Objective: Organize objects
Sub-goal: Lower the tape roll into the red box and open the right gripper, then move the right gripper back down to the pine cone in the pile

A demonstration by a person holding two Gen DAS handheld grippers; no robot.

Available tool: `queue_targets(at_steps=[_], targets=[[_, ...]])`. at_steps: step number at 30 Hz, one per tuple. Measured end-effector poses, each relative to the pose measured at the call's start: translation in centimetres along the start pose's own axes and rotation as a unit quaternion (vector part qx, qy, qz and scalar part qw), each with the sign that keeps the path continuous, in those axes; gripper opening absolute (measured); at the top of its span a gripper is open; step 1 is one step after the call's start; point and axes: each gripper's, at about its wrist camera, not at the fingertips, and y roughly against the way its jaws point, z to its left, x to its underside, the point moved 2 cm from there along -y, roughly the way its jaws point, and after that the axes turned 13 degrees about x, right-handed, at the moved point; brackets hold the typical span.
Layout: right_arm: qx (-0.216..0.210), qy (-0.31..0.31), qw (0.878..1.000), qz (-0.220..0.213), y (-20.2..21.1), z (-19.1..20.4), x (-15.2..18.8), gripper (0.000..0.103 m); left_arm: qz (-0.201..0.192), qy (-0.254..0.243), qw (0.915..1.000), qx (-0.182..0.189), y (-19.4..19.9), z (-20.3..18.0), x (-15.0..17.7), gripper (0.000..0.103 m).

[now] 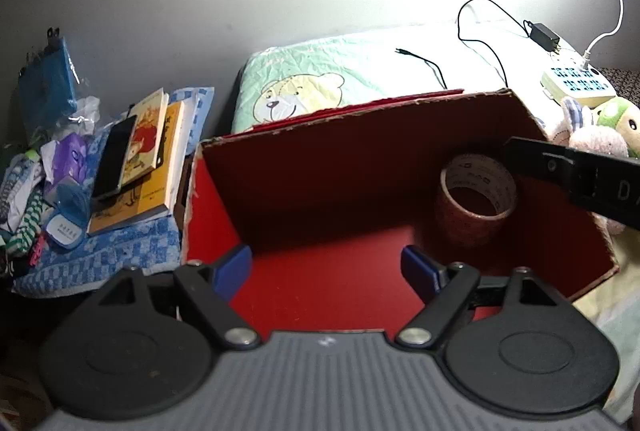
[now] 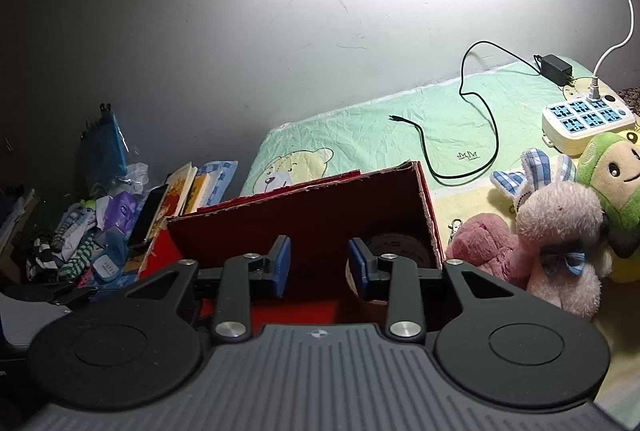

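Tape roll (image 1: 478, 197) sits inside the red box (image 1: 320, 171); left gripper (image 1: 326, 267) fingers apart.

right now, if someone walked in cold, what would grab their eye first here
The big red box sits open in the middle of the bed, with a roll of tape standing in its right far corner. Both grippers, left gripper and right gripper, hover open at its near edge. To the right of the box lies a heap of plush toys, and to its left a pile of books and clutter.
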Motion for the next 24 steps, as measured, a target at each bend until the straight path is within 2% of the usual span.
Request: queue_targets(at_steps=[9, 12, 24], targets=[[-0.025, 0.021, 0.998, -0.06, 4.4, -1.8, 0.8, 0.059, -0.006, -0.027, 0.9991, -0.033, 3.1, -3.7, 1.6, 0.087], [-0.027, 0.018, 0.997, -0.063, 5.2, -2.6, 0.9, 0.062, -0.002, -0.026, 0.999, -0.037, 3.5, -4.6, 2.3, 0.09], [-0.043, 0.025, 0.999, -0.007, 5.8, -5.5, 3.1, 0.062, 0.035, -0.003, 0.9981, -0.05, 2.9, -7.0, 5.4, 0.092]])
